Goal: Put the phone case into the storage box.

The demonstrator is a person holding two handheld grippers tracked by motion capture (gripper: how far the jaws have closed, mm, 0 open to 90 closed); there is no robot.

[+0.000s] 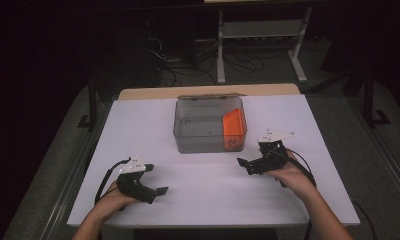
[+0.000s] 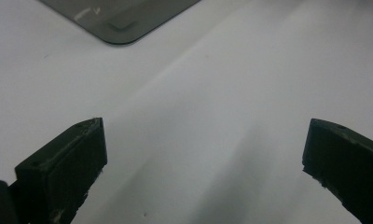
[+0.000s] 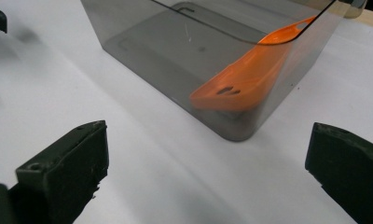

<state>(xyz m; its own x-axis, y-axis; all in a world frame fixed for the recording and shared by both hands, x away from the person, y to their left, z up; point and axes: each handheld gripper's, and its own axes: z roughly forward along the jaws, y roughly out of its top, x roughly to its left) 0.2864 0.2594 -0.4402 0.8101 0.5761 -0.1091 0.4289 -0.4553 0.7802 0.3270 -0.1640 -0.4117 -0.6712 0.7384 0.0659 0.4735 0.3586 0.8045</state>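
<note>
Two grippers rest on a white table point(image 1: 208, 195) in the high view, in a dim room with dark floor, loose cables and a pale metal frame point(image 1: 260, 37) behind. The tabletop is matte and smooth, with a strip of bare wood showing along its far edge. A smoky, see-through plastic bin point(image 1: 200, 127) with rounded corners stands at the middle of the far half. An orange piece point(image 1: 233, 131) leans tilted against the bin's right wall, inside it. The left gripper point(image 1: 163, 191) lies near the front left, held by a hand, well apart from the bin. The right gripper point(image 1: 240, 163) sits just right of the bin's front corner, held too. Both forearms are cut off by the bottom edge.

Left gripper view: black, blocky jaws with worn, chipped edges stand wide apart with nothing between them, over bare white surface. One rounded corner of the bin point(image 2: 124, 25) shows at the top; the rest is cut off.

Right gripper view: these jaws are also spread wide and hold nothing. The bin point(image 3: 184, 60) is near ahead, its tinted wall dulling the orange piece point(image 3: 243, 81), a flat moulded shape with two small slots. The piece's upper end is hard to make out behind the rim.
</note>
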